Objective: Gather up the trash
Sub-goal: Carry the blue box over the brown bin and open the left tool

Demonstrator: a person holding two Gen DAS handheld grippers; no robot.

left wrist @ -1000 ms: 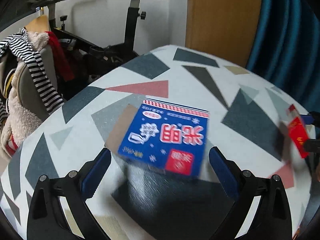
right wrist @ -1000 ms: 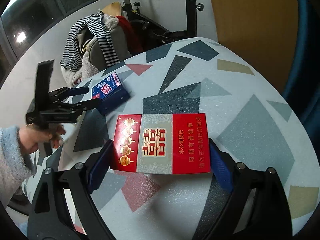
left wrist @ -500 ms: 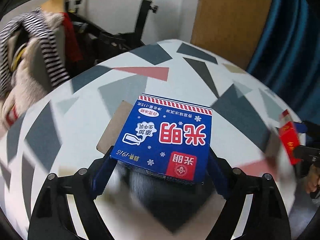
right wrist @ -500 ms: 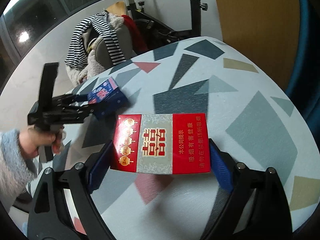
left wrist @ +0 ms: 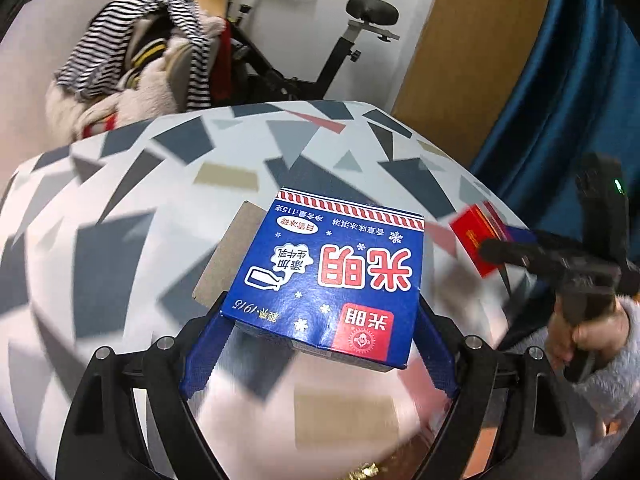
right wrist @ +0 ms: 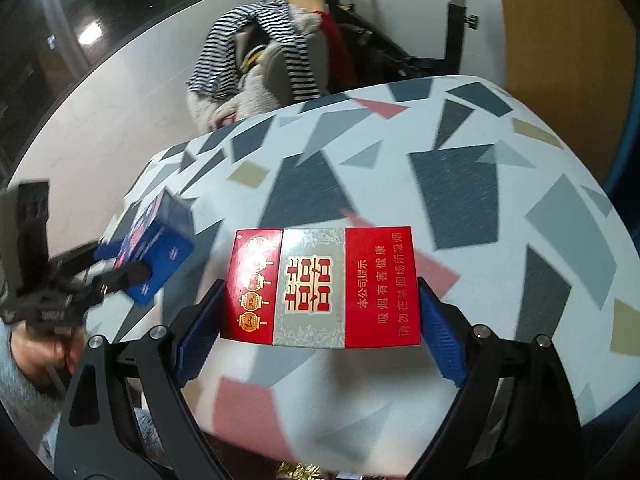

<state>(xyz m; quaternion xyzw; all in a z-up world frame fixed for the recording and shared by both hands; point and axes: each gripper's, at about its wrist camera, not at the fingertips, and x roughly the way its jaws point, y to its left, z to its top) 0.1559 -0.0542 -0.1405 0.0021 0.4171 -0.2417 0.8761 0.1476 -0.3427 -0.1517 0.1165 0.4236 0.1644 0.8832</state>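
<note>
A blue box (left wrist: pixel 332 276) with white and red print sits between the blue pads of my left gripper (left wrist: pixel 320 320), which is shut on its two sides and holds it above the patterned table (left wrist: pixel 120 200). A brown flap sticks out on the box's left. My right gripper (right wrist: pixel 320 294) is shut on a red and silver carton (right wrist: pixel 320 286), also held over the table (right wrist: pixel 480 200). The right wrist view shows the left gripper (right wrist: pixel 124 264) with the blue box (right wrist: pixel 156 252) at the left. In the left wrist view the right gripper (left wrist: pixel 496 242) carries the red carton (left wrist: pixel 476 236).
Beyond the table stand a chair heaped with striped clothes (left wrist: pixel 136 60) and an exercise bike (left wrist: pixel 352 40). A wooden panel (left wrist: pixel 472 60) and a blue curtain (left wrist: pixel 560 100) fill the right. Something gold and shiny (left wrist: pixel 364 470) shows at the lower edge, below the table's near rim.
My left gripper closed on the blue box, lifted it off the table and swung back toward the near edge. The right gripper drew back too, still holding the red carton.
</note>
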